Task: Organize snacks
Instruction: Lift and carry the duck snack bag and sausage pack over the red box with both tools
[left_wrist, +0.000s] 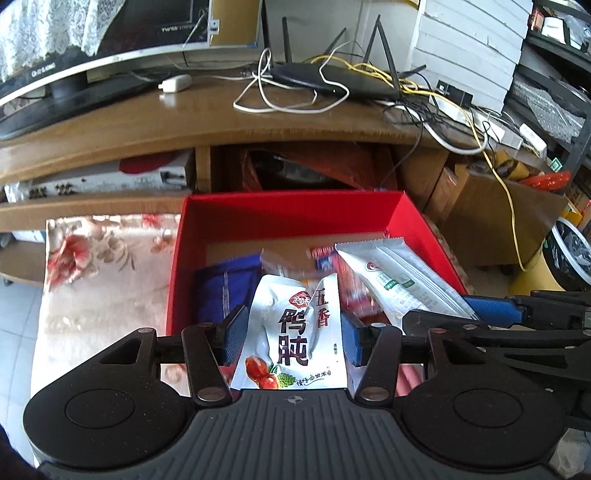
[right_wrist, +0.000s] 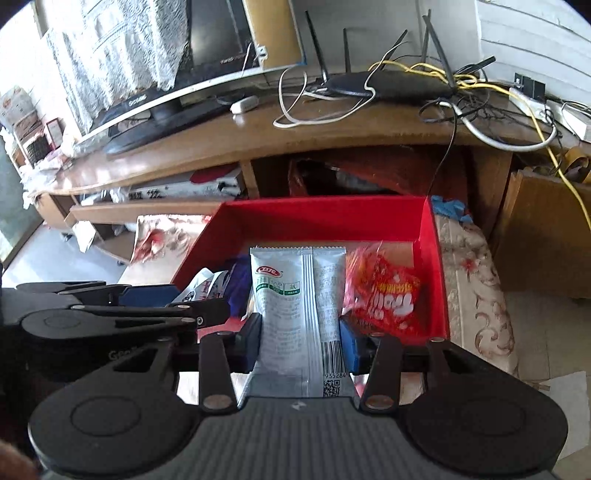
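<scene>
- Left wrist view, wooden TV cabinet (left_wrist: 155, 122): long, glossy brown top at the back, bearing a black flat-screen television (left_wrist: 55, 74), a black router with upright antennas (left_wrist: 332, 79) and tangled white and yellow cables.
- Floral cloth, beige with red blossoms (left_wrist: 107, 254): lay spread under and to the left of the box.
- Red rectangular cardboard box (left_wrist: 295, 210): open-topped, stood on the cloth in front of the cabinet; held several snack packets.
- Left gripper (left_wrist: 293, 338): black frame with blue pads, pinched on a white foil pouch with dark red Chinese lettering (left_wrist: 295, 332), which stood upright over the near end of the box.
- Right gripper (right_wrist: 301, 345): same build, pressed onto a silver-grey sachet with green label and barcode (right_wrist: 299, 310), held upright over the near part of the box, beside the other gripper.
- Crinkled red snack bag with white lettering (right_wrist: 384, 295): sat inside the box against its right wall.
- Dark blue packet (left_wrist: 225, 288): lay in the box's left half, partly covered.
</scene>
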